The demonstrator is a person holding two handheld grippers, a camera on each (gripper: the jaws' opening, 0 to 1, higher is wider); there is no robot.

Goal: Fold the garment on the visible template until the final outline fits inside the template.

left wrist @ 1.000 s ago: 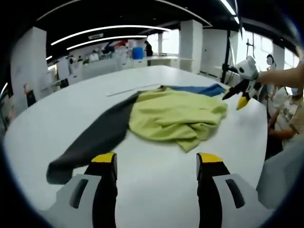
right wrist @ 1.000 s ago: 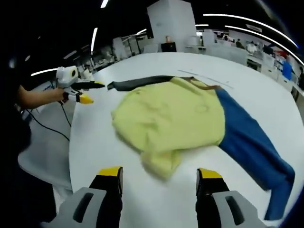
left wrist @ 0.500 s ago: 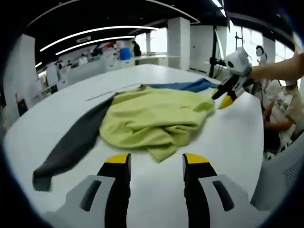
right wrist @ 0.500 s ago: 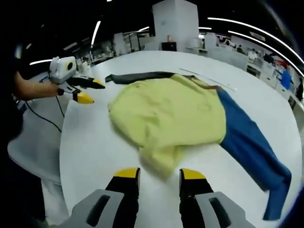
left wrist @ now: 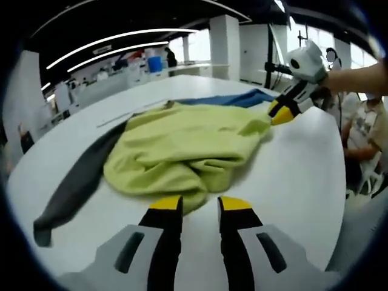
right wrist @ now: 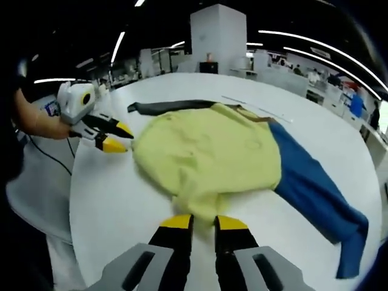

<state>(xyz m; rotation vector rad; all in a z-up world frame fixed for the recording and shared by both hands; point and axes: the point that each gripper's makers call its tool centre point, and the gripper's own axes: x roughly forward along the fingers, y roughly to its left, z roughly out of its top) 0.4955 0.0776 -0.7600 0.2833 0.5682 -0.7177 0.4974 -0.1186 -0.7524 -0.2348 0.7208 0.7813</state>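
Just ahead of the left tool (left wrist: 191, 206), jaws nearly together at the hem, the garment (left wrist: 182, 145) lies crumpled on the bench (left wrist: 291, 182). The right tool (right wrist: 203, 223) is likewise almost closed at its edge. It looks soft and light, so grip the hem corners.

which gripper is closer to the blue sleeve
Right. The right gripper sits at the yellow body's hem, with the blue sleeve just off to its side. The left gripper is at the opposite edge, beside the grey sleeve.
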